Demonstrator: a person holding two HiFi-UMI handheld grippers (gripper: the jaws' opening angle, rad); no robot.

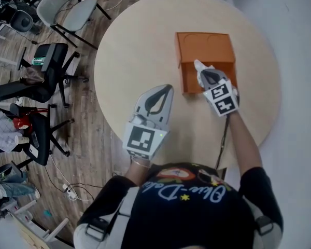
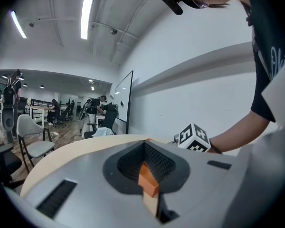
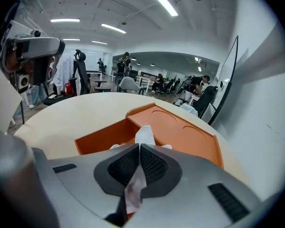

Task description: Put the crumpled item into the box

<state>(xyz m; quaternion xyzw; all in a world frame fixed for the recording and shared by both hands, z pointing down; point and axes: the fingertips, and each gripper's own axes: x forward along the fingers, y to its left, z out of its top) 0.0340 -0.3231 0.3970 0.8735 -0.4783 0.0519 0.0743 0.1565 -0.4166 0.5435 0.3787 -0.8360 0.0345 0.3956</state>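
The counter (image 1: 145, 45) was round, with a plain, pale beige top. It stood where wood-plank floor (image 1: 90, 136) on the left met a pale grey surface on the right. 1 thing lay directly on it: an orange box (image 1: 205, 48), set toward the far right of the top. The box's open compartment faced the person, and a flat panel with 2 shallow round recesses lay beyond it.

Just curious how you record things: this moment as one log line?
right gripper: shut on crumpled item, over box | left gripper: jaws together, over table
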